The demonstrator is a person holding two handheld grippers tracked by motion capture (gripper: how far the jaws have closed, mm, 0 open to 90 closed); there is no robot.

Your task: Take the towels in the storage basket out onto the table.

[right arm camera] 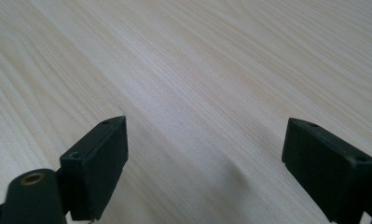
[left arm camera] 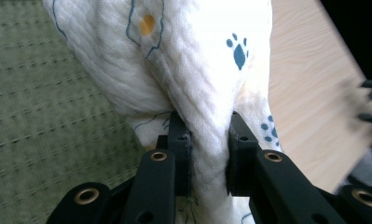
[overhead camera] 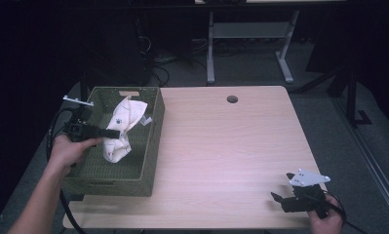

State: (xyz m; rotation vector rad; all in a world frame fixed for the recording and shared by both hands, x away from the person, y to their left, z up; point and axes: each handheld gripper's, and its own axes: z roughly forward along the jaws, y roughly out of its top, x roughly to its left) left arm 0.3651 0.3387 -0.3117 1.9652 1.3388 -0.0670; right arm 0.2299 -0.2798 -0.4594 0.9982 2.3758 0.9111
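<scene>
Green basket (overhead camera: 148, 161), at the desk's (overhead camera: 231, 146) left end: white printed cloth (overhead camera: 120, 127) inside, pinched by left tongs (overhead camera: 115, 133). Right tongs (overhead camera: 280, 197), released, far right of basket, empty.

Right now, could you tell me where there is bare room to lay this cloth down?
The table is bare between the green basket and the right gripper, up to the cable hole. It is crowded inside the basket, where the left gripper holds the white printed cloth.
</scene>
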